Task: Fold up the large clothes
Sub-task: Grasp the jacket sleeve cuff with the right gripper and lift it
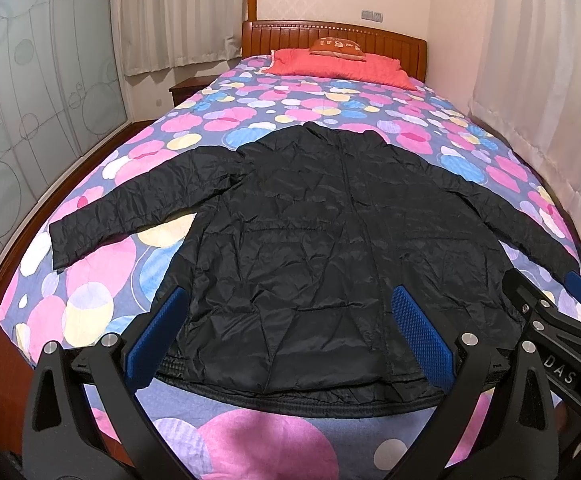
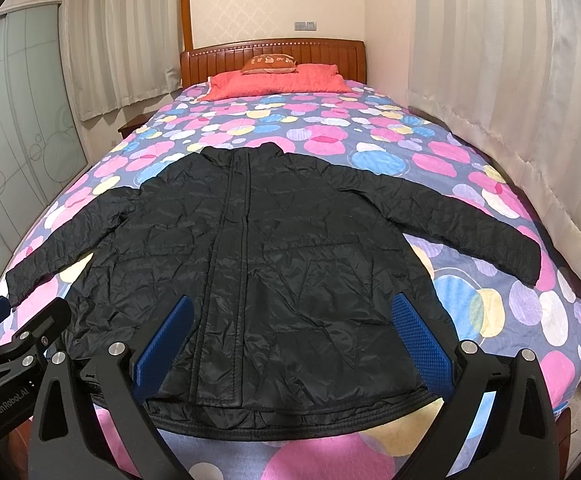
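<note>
Low in frame, left gripper (image 1: 286,340) spread wide, blue pads (image 1: 422,338) empty, hovering over jacket (image 1: 330,248) hem. Right gripper (image 2: 290,340) likewise agape, holding nothing, above same hem; in left view, poking in at lower right edge. Jacket mid-frame, flat on quilt (image 1: 98,280), front up, black, crinkled, zip closed, sleeves splayed to both sides, collar pointing away. Farther up, red pillow (image 2: 274,80), small cushion (image 2: 270,65), wooden headboard (image 2: 274,50). Curtains (image 2: 490,60) at right, glass wardrobe (image 1: 30,120) at left.
</note>
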Action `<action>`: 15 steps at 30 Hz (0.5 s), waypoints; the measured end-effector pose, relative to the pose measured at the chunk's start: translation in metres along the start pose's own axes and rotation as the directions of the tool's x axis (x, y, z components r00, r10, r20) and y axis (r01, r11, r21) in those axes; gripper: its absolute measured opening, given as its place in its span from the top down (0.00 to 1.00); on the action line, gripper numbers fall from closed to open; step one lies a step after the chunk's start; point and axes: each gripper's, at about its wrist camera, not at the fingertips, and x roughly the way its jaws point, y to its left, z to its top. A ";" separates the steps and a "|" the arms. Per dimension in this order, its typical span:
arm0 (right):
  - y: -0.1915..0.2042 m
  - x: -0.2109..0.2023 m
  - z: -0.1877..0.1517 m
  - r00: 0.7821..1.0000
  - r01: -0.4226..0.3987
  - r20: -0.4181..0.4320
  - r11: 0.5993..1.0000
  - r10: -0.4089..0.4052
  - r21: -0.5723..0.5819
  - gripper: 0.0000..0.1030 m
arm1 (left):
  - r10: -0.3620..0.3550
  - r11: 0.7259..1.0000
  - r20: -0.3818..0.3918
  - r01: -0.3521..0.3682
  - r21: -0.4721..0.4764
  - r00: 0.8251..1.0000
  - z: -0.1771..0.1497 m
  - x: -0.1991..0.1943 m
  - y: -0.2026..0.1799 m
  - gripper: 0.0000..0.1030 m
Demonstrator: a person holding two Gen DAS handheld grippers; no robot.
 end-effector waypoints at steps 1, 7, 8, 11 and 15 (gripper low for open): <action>0.001 0.001 0.000 1.000 0.000 -0.002 1.000 0.000 0.000 0.04 | -0.001 1.000 -0.002 0.001 -0.001 1.000 -0.006 0.005 -0.004 0.02; -0.011 0.019 0.000 1.000 -0.005 -0.024 0.999 0.006 0.033 0.04 | -0.020 0.999 -0.040 0.019 -0.043 0.999 -0.020 0.026 0.008 0.02; -0.017 0.024 -0.001 1.000 -0.011 -0.028 0.999 0.012 0.047 0.04 | -0.036 0.997 -0.062 0.032 -0.068 0.997 -0.023 0.034 0.014 0.02; -0.035 0.044 -0.002 0.999 -0.013 -0.042 0.994 0.018 0.110 0.04 | -0.037 0.993 -0.123 0.022 -0.115 0.992 -0.024 0.053 0.029 0.02; -0.080 0.069 -0.003 0.999 -0.031 -0.033 0.970 0.040 0.240 0.05 | -0.002 0.984 -0.139 -0.022 -0.177 0.990 -0.019 0.074 0.052 0.02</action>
